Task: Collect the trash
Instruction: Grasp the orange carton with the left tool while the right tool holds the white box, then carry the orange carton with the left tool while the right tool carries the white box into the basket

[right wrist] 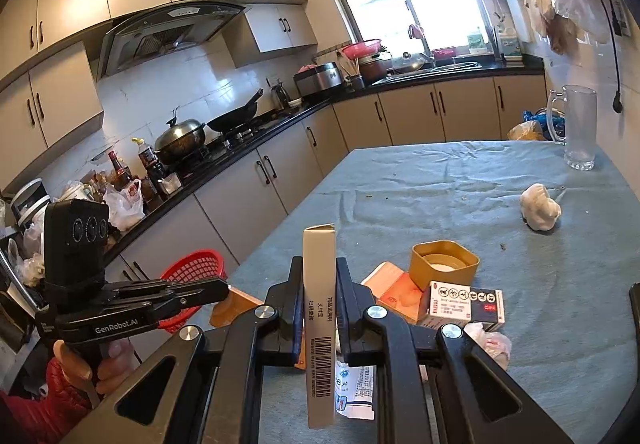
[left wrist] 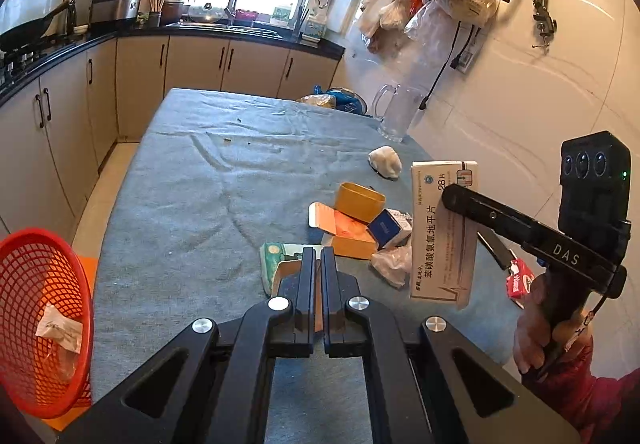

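White medicine box upright (barcode edge showing), crumpled tissue, yellow cap, cartons on table

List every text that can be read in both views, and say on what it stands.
"28片": white box in the right claw.
"DAS": right claw's arm, left view.
"GenRobot.AI": left claw's arm, right view.
Small print on the white box and the blue box: too small to read.

I count two grippers, left gripper and right gripper, one red basket, one glass mug, one yellow tub, and one white medicine box.
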